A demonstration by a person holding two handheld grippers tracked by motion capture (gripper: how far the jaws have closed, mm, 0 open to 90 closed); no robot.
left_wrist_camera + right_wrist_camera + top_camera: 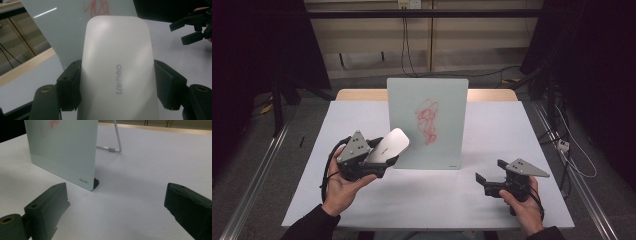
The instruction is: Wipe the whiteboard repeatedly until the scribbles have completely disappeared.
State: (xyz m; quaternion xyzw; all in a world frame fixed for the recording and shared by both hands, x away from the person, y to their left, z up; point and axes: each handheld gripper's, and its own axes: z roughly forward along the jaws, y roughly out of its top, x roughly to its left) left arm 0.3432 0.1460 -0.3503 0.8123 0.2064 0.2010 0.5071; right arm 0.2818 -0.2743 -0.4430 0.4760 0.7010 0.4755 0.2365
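obstacle: upright glass board (427,122) mid-counter, wire stand (116,143) behind it | left of board: left claw (384,150) with white eraser (388,146) crowds its lower corner | right and front of board: bare counter (492,130), open passage

Glossy glass-like board (428,122), smooth matt white plastic eraser (117,72), matt white tabletop (492,195), thin metal stand (115,142).

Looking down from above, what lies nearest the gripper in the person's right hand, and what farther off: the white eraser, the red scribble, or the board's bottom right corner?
From the right gripper:
1. The board's bottom right corner, just ahead and slightly left, standing on the table.
2. The red scribble, higher up on the board's face, further left.
3. The white eraser, across the table, clamped in the left gripper.
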